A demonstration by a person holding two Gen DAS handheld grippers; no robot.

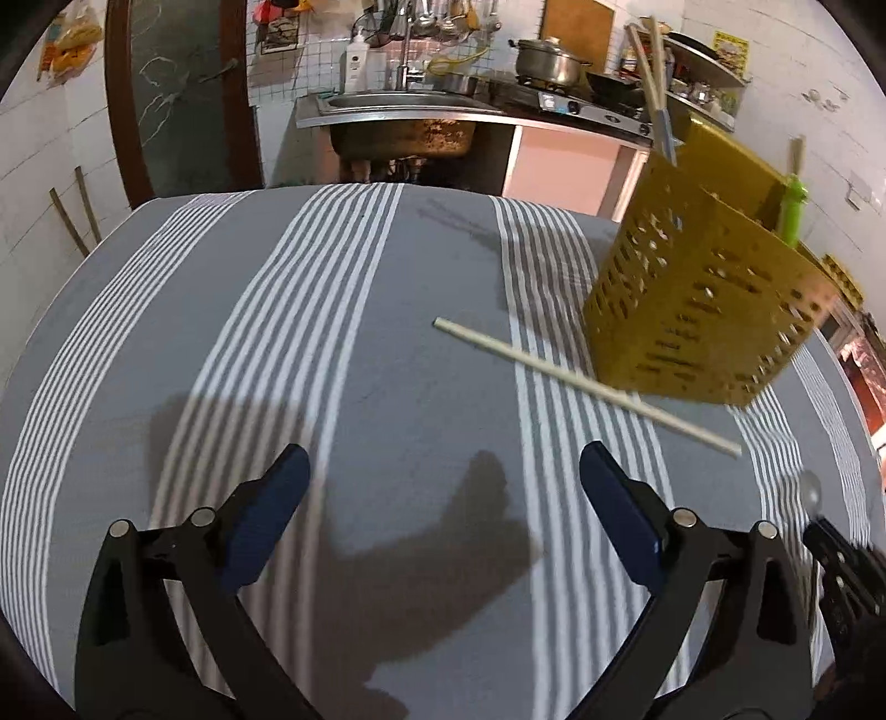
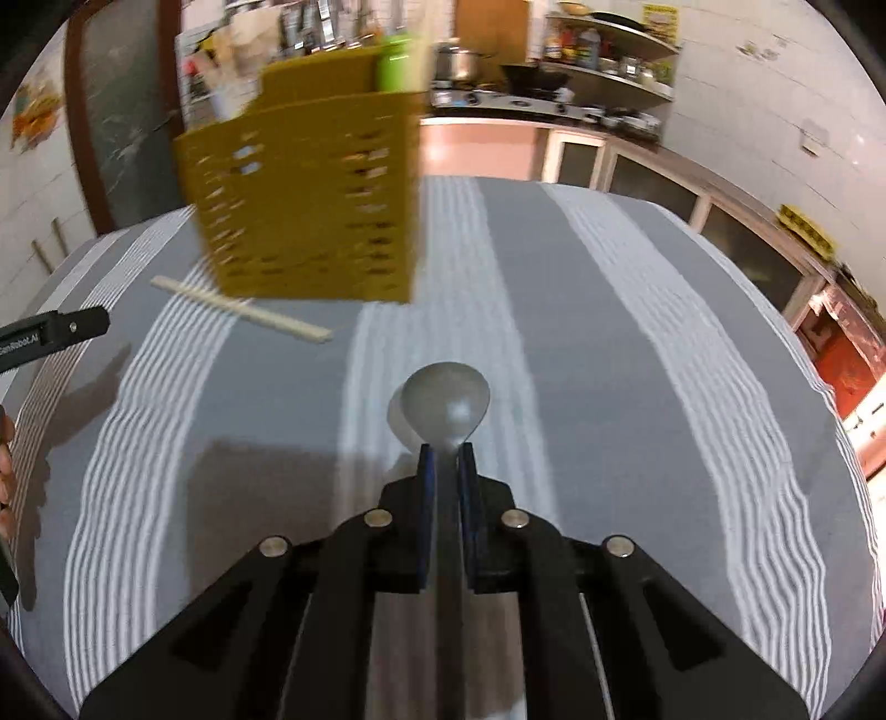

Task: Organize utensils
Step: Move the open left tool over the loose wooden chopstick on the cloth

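A metal spoon (image 2: 446,399) juts forward from my right gripper (image 2: 446,457), which is shut on its handle; the bowl points away over the cloth. A yellow perforated utensil holder (image 2: 310,205) stands ahead to the left, with chopsticks (image 1: 648,66) and a green-handled item (image 1: 793,207) upright in it. One pale chopstick (image 1: 581,382) lies flat on the cloth in front of the holder (image 1: 703,310). My left gripper (image 1: 443,471) hovers open over bare cloth, short of that chopstick (image 2: 243,310). The spoon bowl (image 1: 811,487) and right gripper show blurred at the left wrist view's right edge.
A grey tablecloth with white stripes (image 1: 332,332) covers the table. Behind it are a steel sink (image 1: 404,111), a stove with a pot (image 1: 545,63) and shelves of kitchenware (image 2: 609,50). A dark door (image 1: 177,94) stands at the back left. A hand (image 2: 5,471) shows at the left.
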